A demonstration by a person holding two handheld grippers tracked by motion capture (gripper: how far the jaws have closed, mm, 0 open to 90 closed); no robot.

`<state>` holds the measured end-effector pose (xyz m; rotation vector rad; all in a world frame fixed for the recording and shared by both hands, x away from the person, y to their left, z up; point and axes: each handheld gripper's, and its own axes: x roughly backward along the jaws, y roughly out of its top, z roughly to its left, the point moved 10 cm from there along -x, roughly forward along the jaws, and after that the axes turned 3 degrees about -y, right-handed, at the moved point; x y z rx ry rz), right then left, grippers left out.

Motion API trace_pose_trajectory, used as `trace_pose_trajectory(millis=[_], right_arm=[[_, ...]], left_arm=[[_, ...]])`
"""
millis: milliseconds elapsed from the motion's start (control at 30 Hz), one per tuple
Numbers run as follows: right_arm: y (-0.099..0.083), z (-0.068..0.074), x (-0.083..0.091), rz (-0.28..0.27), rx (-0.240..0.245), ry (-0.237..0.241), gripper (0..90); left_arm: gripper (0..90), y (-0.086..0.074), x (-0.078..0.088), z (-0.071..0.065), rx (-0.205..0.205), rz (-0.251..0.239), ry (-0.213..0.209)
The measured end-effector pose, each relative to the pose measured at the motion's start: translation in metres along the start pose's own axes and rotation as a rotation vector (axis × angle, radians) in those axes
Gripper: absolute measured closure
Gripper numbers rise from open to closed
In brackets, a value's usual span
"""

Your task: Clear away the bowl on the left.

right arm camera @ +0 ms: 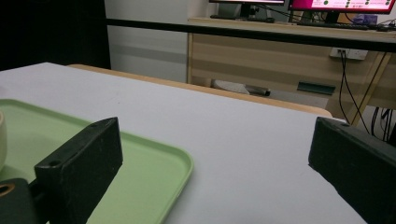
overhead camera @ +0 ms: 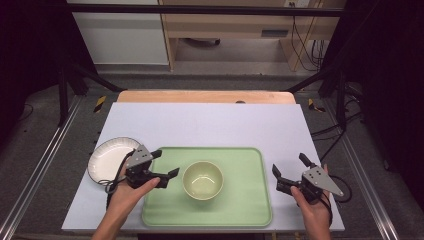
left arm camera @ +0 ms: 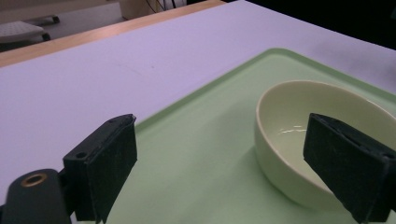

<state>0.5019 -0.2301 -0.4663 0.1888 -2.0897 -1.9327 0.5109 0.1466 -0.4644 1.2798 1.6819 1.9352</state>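
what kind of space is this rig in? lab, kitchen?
Most likely a lab or office workspace, not a kitchen: a black frame surrounds the table, monitors sit on a wooden desk behind, and loose cables trail over the floor.

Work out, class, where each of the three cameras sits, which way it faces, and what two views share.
High view: above the person's side, looking forward and down on the table; both forearms and each hand-held gripper show, left and right.
Left gripper view: rides the left hand-held gripper, facing the bowl; own open jaws show.
Right gripper view: rides the right hand-held gripper, facing the table's far edge; own open jaws show.
Shared: all show the green tray.
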Motion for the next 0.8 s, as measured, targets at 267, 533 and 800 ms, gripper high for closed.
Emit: trace_pose_trajectory(millis=[267,533,800], right_arm=[[0.000,0.000,0.000,0.001,-0.004,0.002,3.3],[0.000,0.000,-0.001,-0.001,-0.003,0.003,3.2],[-0.001,0.002,-0.001,0.001,-0.004,0.009,3.2]], left_arm=[[9.7,0.007,0.044,0.030,0.009,-0.105,0.079],[9.5,-0.026,0.078,0.057,0.007,-0.120,0.181],[7.7,-0.034,0.089,0.072,0.038,-0.193,0.208]])
